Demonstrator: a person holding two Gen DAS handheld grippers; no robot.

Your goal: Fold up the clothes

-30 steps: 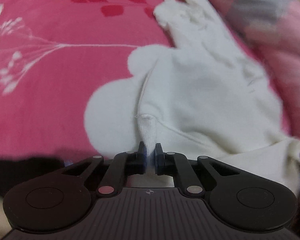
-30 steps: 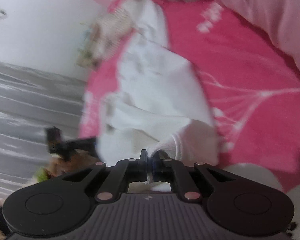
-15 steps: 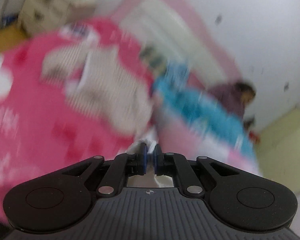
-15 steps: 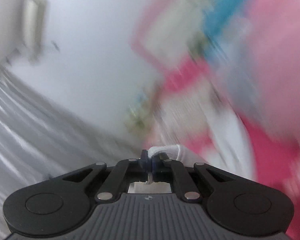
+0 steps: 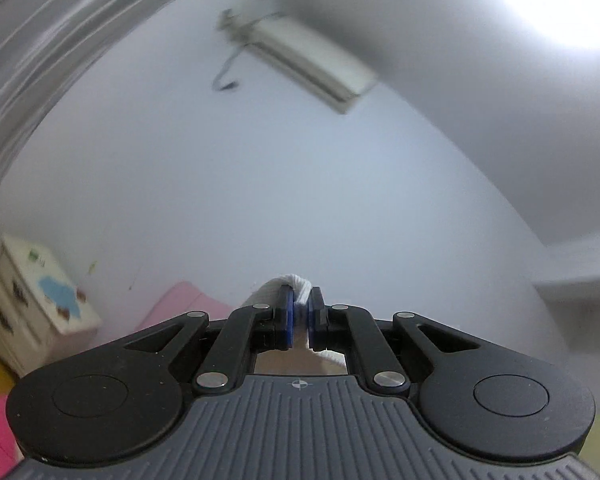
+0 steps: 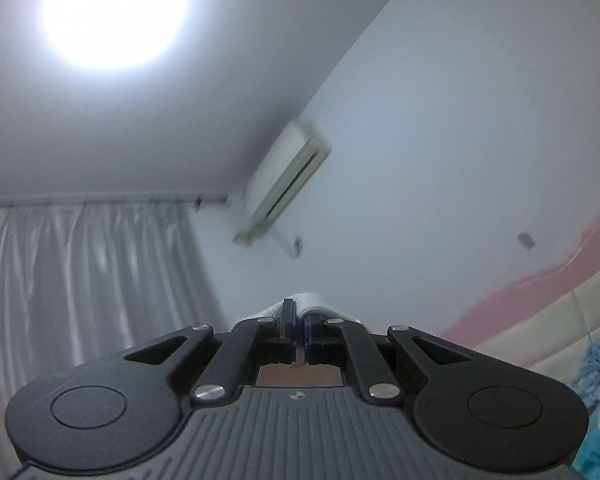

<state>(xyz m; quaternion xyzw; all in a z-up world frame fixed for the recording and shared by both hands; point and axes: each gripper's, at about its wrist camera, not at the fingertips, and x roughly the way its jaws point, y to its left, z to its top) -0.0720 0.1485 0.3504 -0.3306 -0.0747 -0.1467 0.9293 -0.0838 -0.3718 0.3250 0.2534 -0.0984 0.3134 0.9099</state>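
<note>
Left tool clamped on a fold of white garment bunched just above its tips; the rest hangs hidden beneath the tool body. Right tool likewise pinches white cloth, its remainder concealed. Beyond both tips: a blurred air conditioner on the wall; a curtain left of the right tool

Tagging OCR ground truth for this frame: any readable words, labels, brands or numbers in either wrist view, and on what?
No readable text in either view.
air conditioner: no brand or label legible, blurred.
cream drawer unit: coloured stickers only, no letters readable.
left gripper and right gripper bodies: only a small crosshair mark, no words.
white garment pinched in both: no tag visible.
</note>
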